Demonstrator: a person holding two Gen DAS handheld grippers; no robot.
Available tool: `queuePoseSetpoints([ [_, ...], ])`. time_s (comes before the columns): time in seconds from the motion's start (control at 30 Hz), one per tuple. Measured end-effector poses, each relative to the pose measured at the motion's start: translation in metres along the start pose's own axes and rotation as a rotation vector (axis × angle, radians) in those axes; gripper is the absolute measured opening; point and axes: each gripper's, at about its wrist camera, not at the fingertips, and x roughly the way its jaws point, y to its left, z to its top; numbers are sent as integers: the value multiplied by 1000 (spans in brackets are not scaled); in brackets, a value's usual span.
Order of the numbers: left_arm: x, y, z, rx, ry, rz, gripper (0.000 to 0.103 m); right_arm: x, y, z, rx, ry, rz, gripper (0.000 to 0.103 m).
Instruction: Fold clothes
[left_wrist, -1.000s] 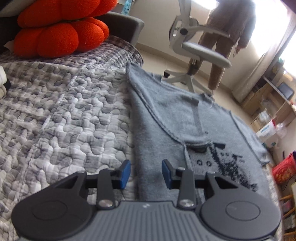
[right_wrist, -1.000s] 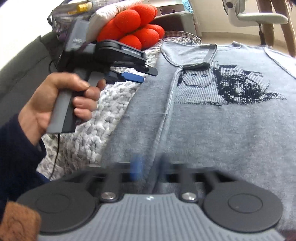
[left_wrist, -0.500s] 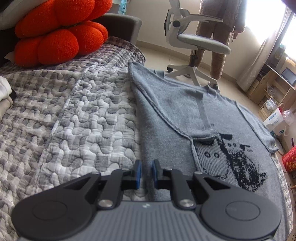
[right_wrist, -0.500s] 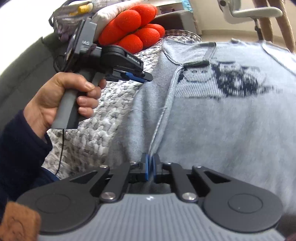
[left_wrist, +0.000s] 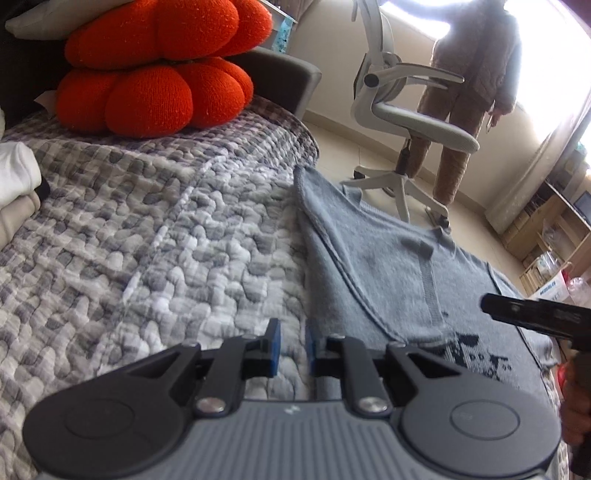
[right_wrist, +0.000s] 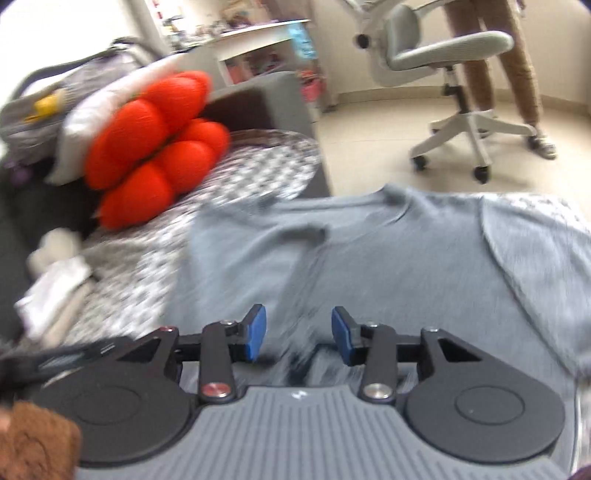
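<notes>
A grey knitted sweater (left_wrist: 388, 266) with a dark pattern (left_wrist: 476, 350) lies flat on the quilted bed cover (left_wrist: 147, 240). My left gripper (left_wrist: 291, 347) sits at the sweater's left edge. Its blue pads are almost together, and the edge runs into the narrow gap. My right gripper (right_wrist: 298, 334) hovers over the sweater (right_wrist: 406, 266) below the neckline. Its jaws are opening and nothing is between them. That view is blurred by motion. The right gripper (left_wrist: 535, 314) also shows at the right edge of the left wrist view, held by a hand (left_wrist: 576, 387).
Orange puffy cushions (left_wrist: 155, 85) rest at the head of the bed. Folded pale clothes (left_wrist: 14, 173) lie at its left side. Beyond the bed stand a grey office chair (left_wrist: 406, 122) and a person (left_wrist: 476, 74) by the window. Shelves (left_wrist: 554, 221) line the right wall.
My right gripper let go of the sweater's seam, opened, and swept quickly across the sweater toward the neckline. My left jaws closed from wide to a narrow gap at the sweater's edge.
</notes>
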Motion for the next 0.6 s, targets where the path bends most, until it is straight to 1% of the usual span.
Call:
queuePoseSetpoints([
  [0.13,16,0,8,-31,-2,-9,14,34,-11,16,-33,-20,-28,44],
  [0.3,31,-1,17,-30,-8,-13,14,60,-13,33,-51,-66,-12,44],
  [0.43,37,-1,20,-17,-16,-14,14,79,-8,33,-115,-47,-40,43],
  [0.47,38,-1,20,-13,-17,-12,14,82,-6,32,-139,-37,-49,30],
  [0.5,39,-1,21,-9,-20,-10,14,83,-3,30,-171,-41,-63,4],
  [0.53,39,-2,21,-6,-22,-7,14,81,-1,31,-194,-48,-74,1],
  [0.6,41,-4,21,3,-25,-1,14,71,0,34,-194,-91,-94,1],
])
